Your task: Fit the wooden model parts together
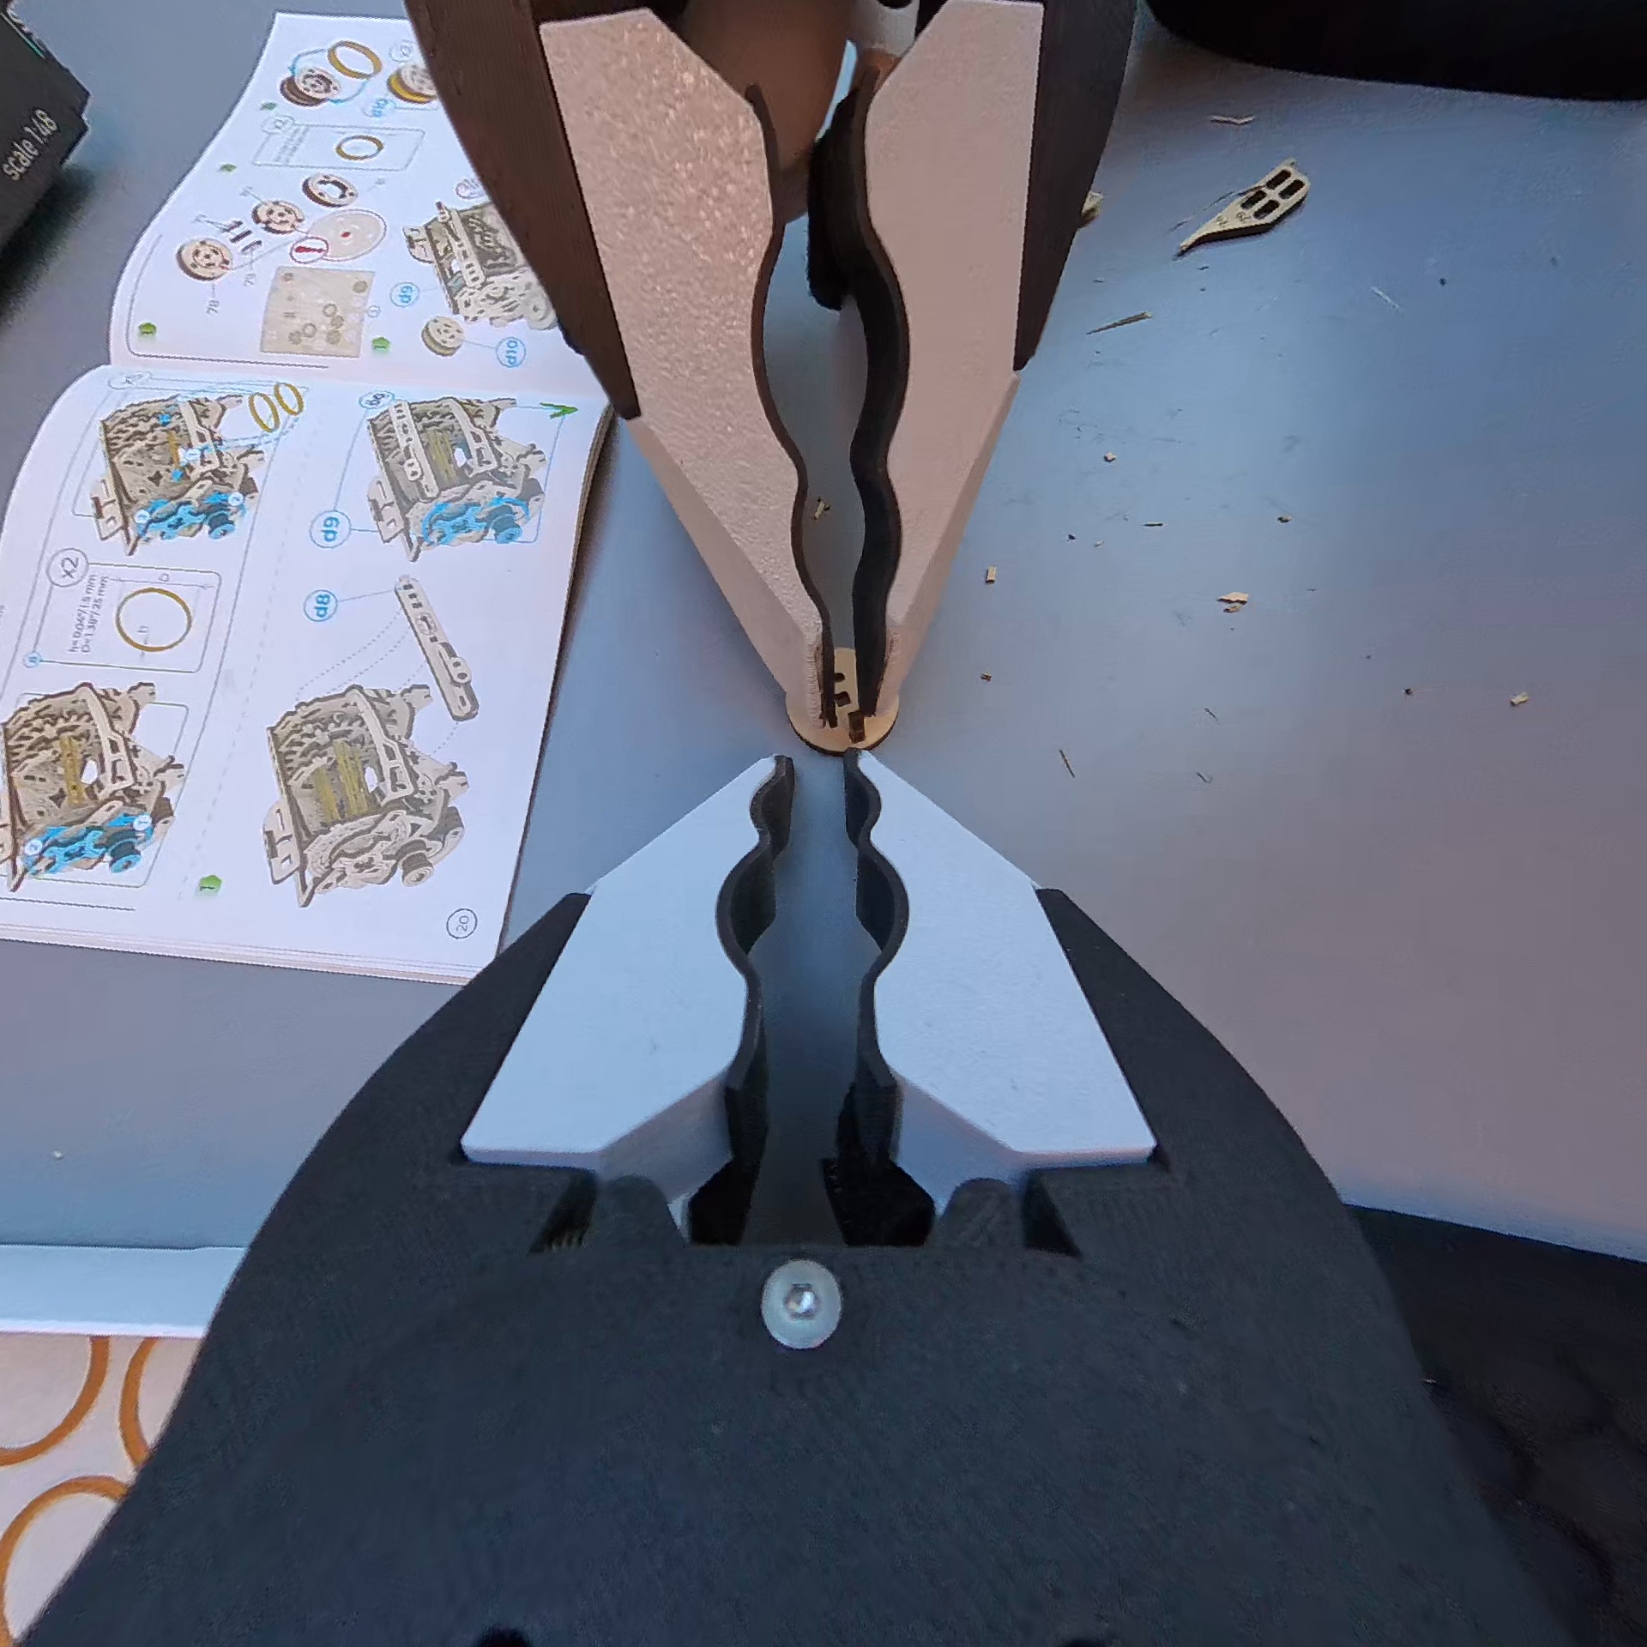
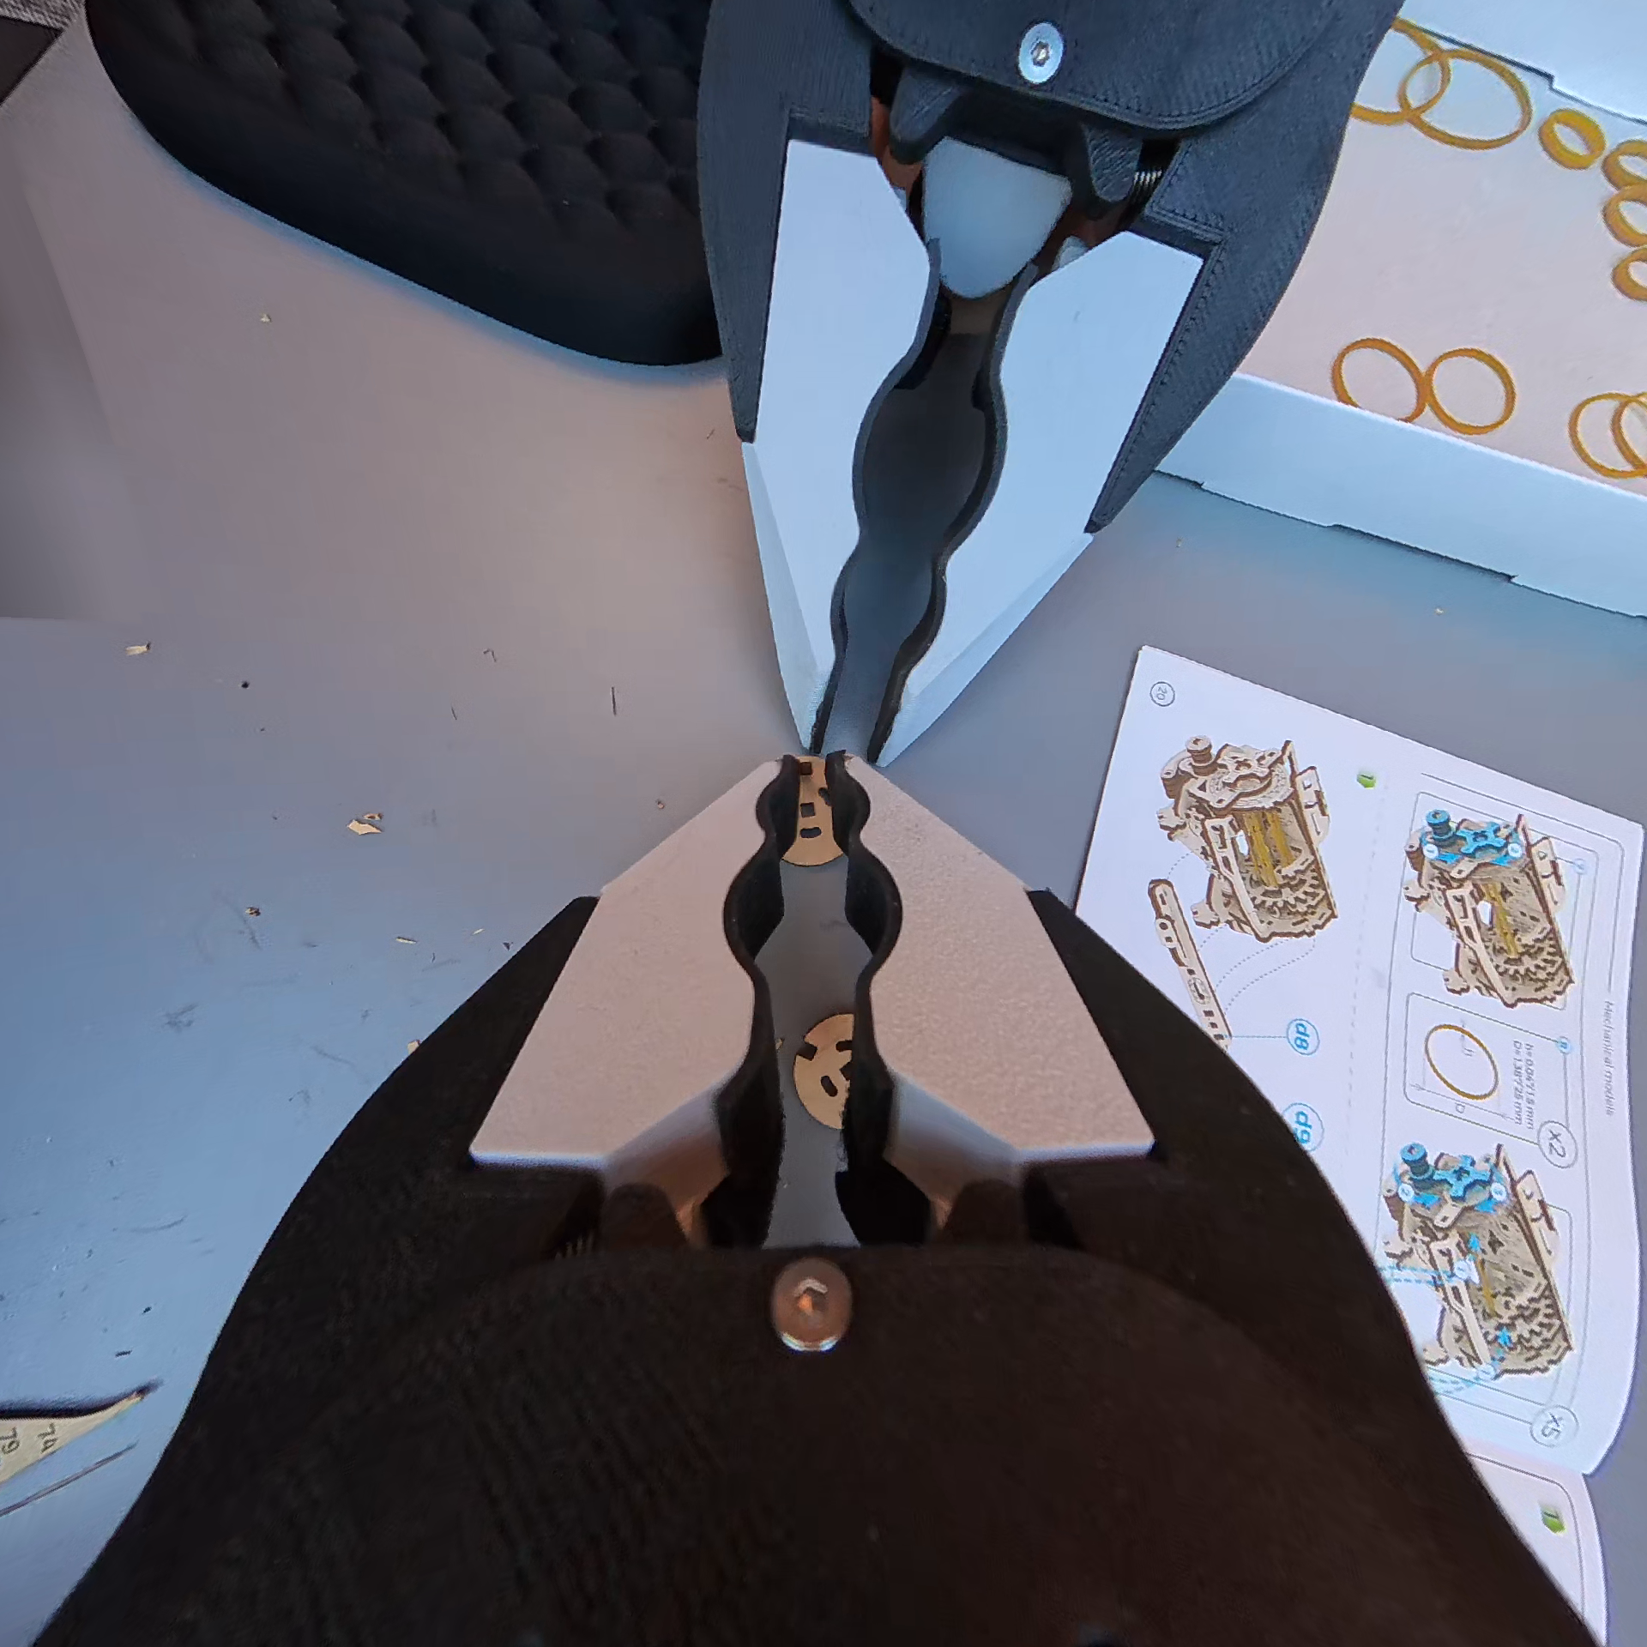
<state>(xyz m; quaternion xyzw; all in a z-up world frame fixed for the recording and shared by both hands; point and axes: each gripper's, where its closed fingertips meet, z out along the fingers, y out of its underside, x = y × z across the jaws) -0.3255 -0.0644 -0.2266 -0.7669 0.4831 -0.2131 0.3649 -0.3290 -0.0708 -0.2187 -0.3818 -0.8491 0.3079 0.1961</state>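
Observation:
A small round wooden disc (image 1: 842, 733) with slots lies flat on the grey table (image 1: 1248, 802). My right gripper (image 1: 842, 704) comes in from the far side and its tips rest on the disc, jaws a narrow gap apart with nothing clamped between them. In the right wrist view the disc (image 2: 807, 833) shows through the gap of the right gripper (image 2: 811, 765). A second slotted disc (image 2: 824, 1069) lies on the table under its fingers. My left gripper (image 1: 818, 768) is narrowly open and empty, tip to tip with the right one; it also shows in the right wrist view (image 2: 847, 744).
An open instruction booklet (image 1: 294, 553) lies left of the grippers; it also shows in the right wrist view (image 2: 1337, 1025). A white box (image 2: 1337, 463) holds rubber bands. A black cushion (image 2: 401, 160), a wood offcut (image 1: 1248, 209) and scattered splinters are on the table. The grippers are tip to tip, or close to it. Both grippers' tips are roughly 20 cm from the wood offcut (image 1: 1248, 209).

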